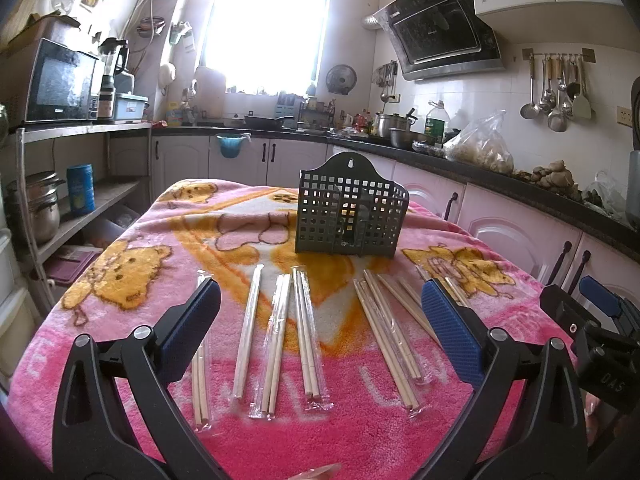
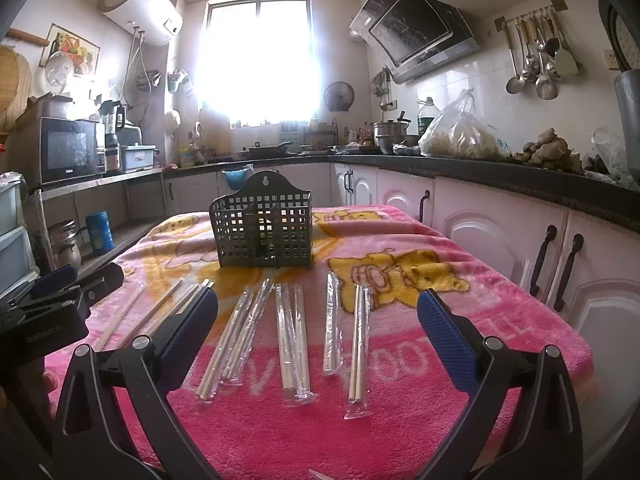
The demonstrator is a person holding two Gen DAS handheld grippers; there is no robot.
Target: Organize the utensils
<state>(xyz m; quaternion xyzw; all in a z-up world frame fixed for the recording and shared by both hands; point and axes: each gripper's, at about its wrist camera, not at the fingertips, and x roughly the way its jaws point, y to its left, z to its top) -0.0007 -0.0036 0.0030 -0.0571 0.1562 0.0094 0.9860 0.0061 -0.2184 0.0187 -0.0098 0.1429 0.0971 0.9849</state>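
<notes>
Left gripper (image 1: 320,312): two black moulded arms of triangular outline with cut-out openings, each bearing silver round-head screws at its pivots and ending in a blue textured pad (image 1: 450,330). Right gripper (image 2: 318,320): identical build, black frame, silver screws, blue dimpled pads (image 2: 444,334). White lettering marks each body, illegible.

— What can't you make out from where I sit?

— The window (image 1: 266,26) is blown out white; nothing beyond the glass shows. Inside the dark basket (image 1: 351,211) I can't tell the compartments apart — the grid walls hide them.

— And the chopsticks?

— My left gripper (image 1: 320,328) covers part of the outermost packet (image 1: 200,384) on that side. In the right wrist view, the right gripper (image 2: 318,330) hides the near ends of the chopsticks (image 2: 176,308) at its left finger, and something pale (image 2: 320,475) is cut by the bottom edge.
</notes>
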